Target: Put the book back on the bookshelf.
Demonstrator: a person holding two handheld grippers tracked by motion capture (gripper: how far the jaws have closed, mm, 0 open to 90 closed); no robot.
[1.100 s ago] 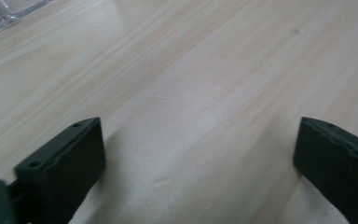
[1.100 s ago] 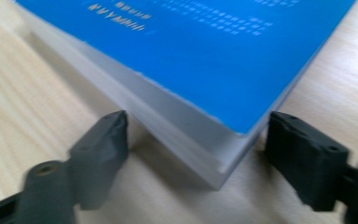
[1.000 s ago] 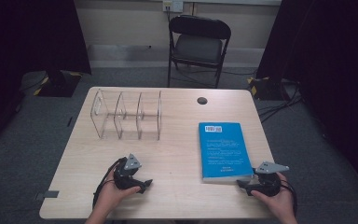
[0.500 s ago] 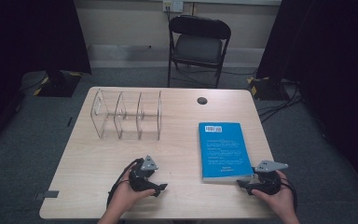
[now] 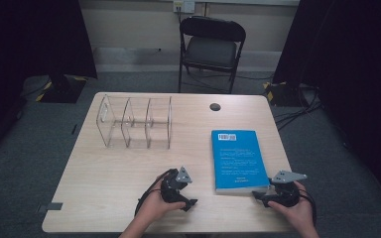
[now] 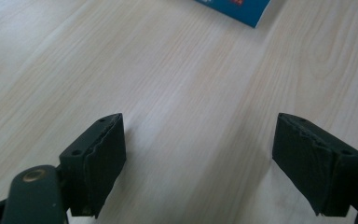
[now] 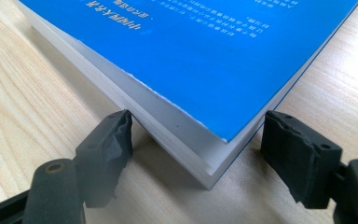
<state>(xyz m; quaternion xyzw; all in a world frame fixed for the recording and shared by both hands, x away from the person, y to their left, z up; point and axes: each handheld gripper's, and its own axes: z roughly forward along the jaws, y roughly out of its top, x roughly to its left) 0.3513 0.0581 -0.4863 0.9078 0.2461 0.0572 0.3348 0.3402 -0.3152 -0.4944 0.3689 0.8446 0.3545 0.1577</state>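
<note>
A blue book (image 5: 238, 158) lies flat on the right half of the wooden table (image 5: 104, 173), its white page edges (image 7: 168, 112) facing me. My right gripper (image 5: 262, 194) lies low at the book's near right corner. In the right gripper view that corner (image 7: 214, 154) sits between the two pads (image 7: 109, 149), which stand right against its two edges. The jaws have just been closing a little around it. My left gripper (image 5: 187, 193) is open over bare wood left of the book. In the left gripper view, nothing is between its pads (image 6: 98, 154), and the book's near corner (image 6: 242, 8) shows ahead.
A clear acrylic rack (image 5: 135, 121) with upright dividers stands at the back left of the table. A small dark round disc (image 5: 215, 106) sits near the far edge. A black folding chair (image 5: 211, 47) stands behind the table. Black cables (image 5: 146, 196) trail from the left gripper.
My left hand has carried its gripper to the right along the near edge, closer to the book. The right hand and the book have stayed where they were.
</note>
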